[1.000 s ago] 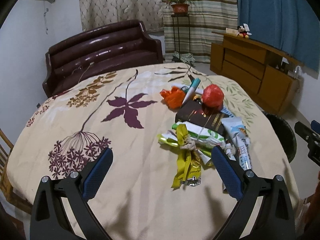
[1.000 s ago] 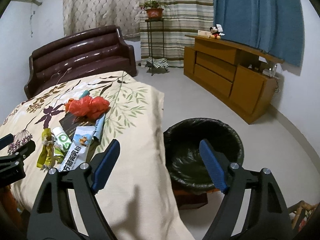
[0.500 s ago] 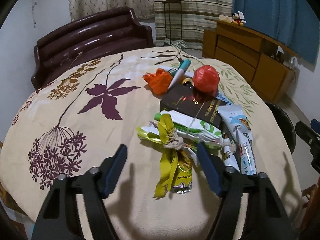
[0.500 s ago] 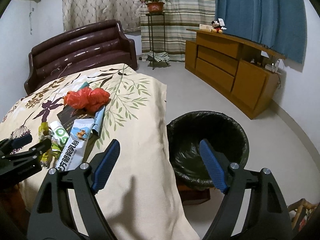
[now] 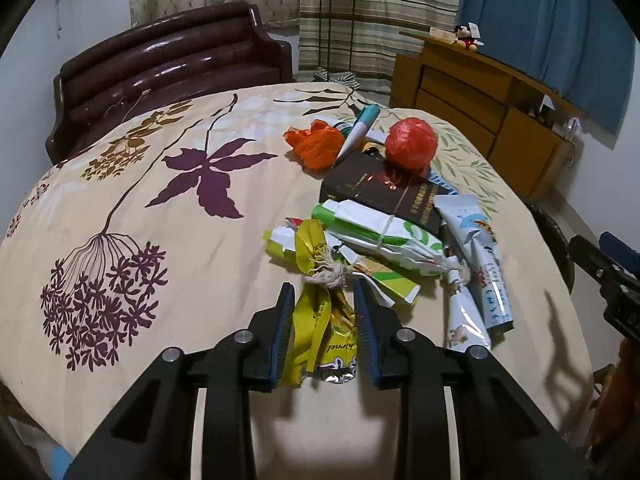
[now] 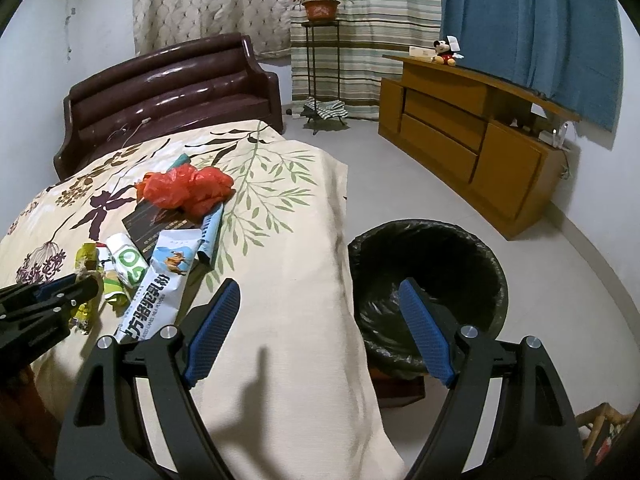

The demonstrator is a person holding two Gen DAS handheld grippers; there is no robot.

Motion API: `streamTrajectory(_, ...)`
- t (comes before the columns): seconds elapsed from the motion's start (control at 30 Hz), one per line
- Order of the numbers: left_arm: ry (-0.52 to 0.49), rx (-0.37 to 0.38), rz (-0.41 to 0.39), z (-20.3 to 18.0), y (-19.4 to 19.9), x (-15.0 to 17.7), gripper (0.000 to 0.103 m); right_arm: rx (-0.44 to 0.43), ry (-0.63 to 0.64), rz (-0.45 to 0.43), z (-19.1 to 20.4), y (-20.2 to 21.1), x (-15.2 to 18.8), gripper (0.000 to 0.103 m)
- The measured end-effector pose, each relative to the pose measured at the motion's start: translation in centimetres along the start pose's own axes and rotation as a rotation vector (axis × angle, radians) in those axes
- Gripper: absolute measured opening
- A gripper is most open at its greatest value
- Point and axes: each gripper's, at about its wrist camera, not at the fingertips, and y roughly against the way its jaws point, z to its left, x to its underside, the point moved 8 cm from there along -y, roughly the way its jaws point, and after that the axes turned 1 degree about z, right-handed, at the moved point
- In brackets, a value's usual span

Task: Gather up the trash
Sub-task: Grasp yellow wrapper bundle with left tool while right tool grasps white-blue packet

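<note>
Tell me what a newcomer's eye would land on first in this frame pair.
Likely the heap of trash on the floral tablecloth: a red plastic ball at the far end and a yellow wrapper nearest, lying between the closing jaws of the left gripper. Next, the black-lined trash bin on the floor beside the table, with the right gripper open and empty before it.
</note>
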Motion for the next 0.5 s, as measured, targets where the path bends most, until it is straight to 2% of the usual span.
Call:
streamTrajectory(0.07,0.008,-0.011,0.018,0.3,-0.4,0.1,0.035,-0.004,0.005,0.002,0.3,0.0,0.0,0.078)
streamTrajectory(0.23,0.009,-0.017,0.036,0.8,-0.9,0.4,0.036,-0.008,0.025,0.019,1.5,-0.4,0.0,0.062)
streamTrajectory(0.37,0.0,-0.03,0.028,1.4,-0.9,0.4,0.021,-0.038,0.029,0.029,3.0,-0.6,-0.2,0.061)
streamTrajectory(0.5,0.009,-0.024,0.023,2.3,-0.8,0.3,0.021,-0.075,0.039,0.028,4.9,-0.6,-0.4,0.061)
